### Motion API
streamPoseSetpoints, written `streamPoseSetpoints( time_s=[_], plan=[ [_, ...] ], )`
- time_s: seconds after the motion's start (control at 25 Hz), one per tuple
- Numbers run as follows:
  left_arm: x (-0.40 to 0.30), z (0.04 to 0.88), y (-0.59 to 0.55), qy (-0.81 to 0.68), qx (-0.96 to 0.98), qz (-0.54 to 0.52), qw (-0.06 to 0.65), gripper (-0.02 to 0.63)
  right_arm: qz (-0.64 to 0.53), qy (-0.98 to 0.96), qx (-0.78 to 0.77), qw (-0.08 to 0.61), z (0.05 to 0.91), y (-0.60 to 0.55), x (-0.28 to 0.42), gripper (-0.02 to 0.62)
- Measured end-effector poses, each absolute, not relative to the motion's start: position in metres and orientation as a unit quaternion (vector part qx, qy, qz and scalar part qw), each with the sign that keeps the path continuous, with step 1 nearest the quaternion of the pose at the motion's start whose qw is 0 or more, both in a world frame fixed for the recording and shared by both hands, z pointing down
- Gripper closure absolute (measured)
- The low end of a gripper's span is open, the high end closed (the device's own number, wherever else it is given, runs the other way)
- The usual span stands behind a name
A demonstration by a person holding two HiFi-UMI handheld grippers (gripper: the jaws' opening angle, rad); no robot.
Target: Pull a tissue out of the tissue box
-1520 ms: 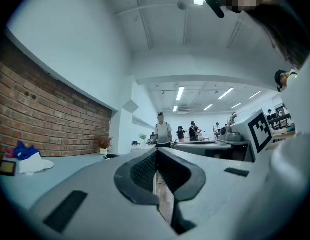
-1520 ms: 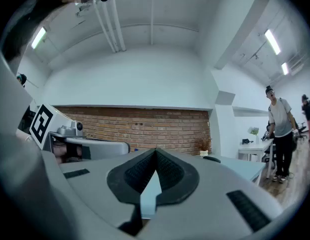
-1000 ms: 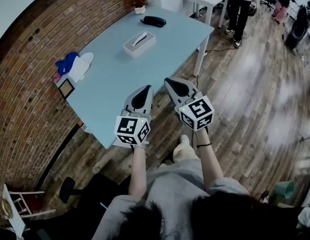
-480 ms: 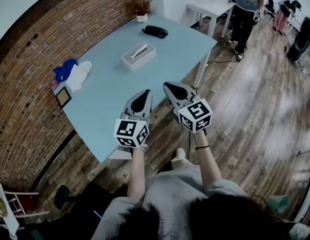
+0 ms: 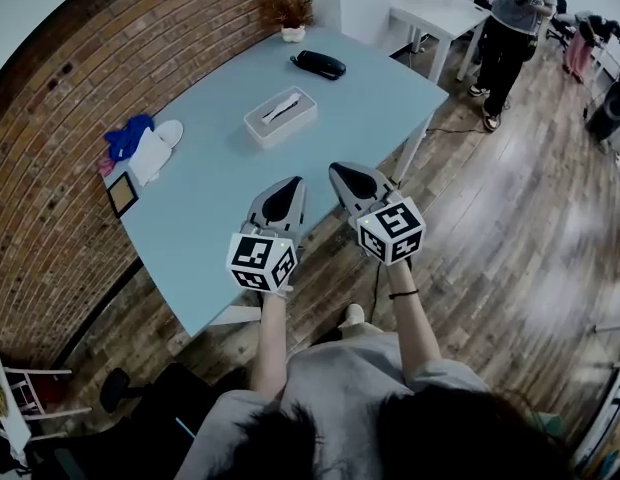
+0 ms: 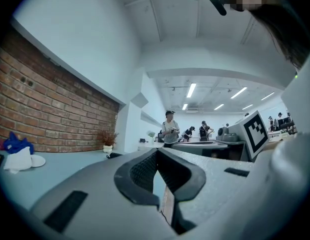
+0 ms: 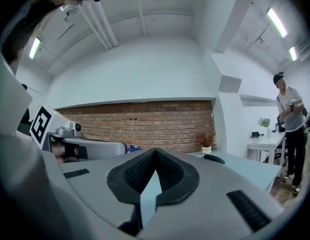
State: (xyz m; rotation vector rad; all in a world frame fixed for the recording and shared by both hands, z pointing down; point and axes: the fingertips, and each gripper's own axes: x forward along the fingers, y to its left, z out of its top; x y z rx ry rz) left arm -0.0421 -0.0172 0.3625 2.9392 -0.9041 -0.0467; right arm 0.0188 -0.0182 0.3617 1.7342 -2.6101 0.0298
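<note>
The white tissue box (image 5: 280, 116) lies on the light-blue table (image 5: 220, 178), past its middle, with a tissue showing in its top slot. Both grippers are held side by side, level, at the table's near edge, well short of the box. My left gripper (image 5: 290, 182) is shut with nothing between its fingers; in the left gripper view its jaws (image 6: 156, 152) meet at the tip. My right gripper (image 5: 338, 169) is likewise shut and holds nothing, and its jaws (image 7: 155, 150) are seen touching in the right gripper view. The box does not show in either gripper view.
A black case (image 5: 319, 64) and a potted plant (image 5: 293, 30) sit at the table's far end. A blue cloth with white items (image 5: 142, 142) and a small frame (image 5: 121, 194) lie by the brick wall (image 5: 60, 118). A person (image 5: 512, 38) stands beside a white table (image 5: 435, 13).
Both grippers have moved forward together towards the table, their tips going from over the floor to the table's near edge. The tissue box now lies closer to them. Both stayed shut.
</note>
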Motion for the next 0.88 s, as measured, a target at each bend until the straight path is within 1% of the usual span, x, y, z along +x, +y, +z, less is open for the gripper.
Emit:
streamPoseSetpoints(
  time_s=[0.88],
  plan=[
    [-0.007, 0.393, -0.068, -0.369, 0.928, 0.01, 0.054, 0.603, 0.028, -0.87, 0.492, 0.012, 0.384, -0.081, 0.062, 0.597]
  ],
)
